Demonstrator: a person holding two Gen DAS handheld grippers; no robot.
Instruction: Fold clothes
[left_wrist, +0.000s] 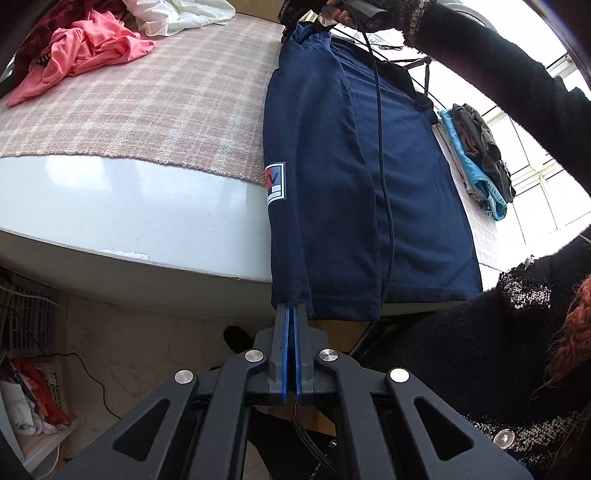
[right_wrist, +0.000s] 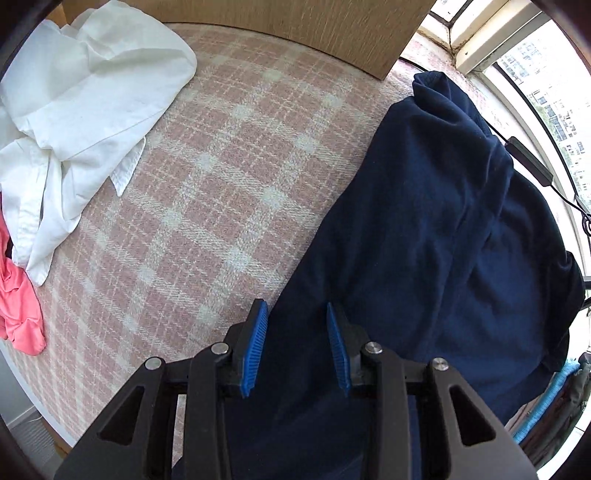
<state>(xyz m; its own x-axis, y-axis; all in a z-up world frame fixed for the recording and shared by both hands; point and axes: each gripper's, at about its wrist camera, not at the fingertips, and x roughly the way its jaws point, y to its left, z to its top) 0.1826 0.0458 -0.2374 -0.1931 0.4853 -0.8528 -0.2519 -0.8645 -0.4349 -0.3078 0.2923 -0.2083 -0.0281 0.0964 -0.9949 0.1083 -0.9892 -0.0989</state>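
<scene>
A navy shirt (left_wrist: 332, 166) with a small logo patch (left_wrist: 275, 182) lies lengthwise on the pink plaid cover (left_wrist: 166, 103), one side folded over the middle. My left gripper (left_wrist: 291, 308) is shut on the shirt's near hem, which hangs over the table edge. At the shirt's far end, a hand in a black sleeve holds my right gripper (left_wrist: 304, 31) down at the cloth. In the right wrist view the right gripper (right_wrist: 297, 306) points down over the navy shirt (right_wrist: 424, 221), its blue pads (right_wrist: 255, 347) apart and not pressing the cloth.
A pink garment (left_wrist: 92, 48) and a crumpled white shirt (right_wrist: 85, 92) lie at the far left of the cover. A stack of folded clothes (left_wrist: 476, 158) sits right of the navy shirt, by the window (right_wrist: 535, 74). A black cable (left_wrist: 384, 166) runs across the shirt. A laundry basket (left_wrist: 33, 387) stands on the floor.
</scene>
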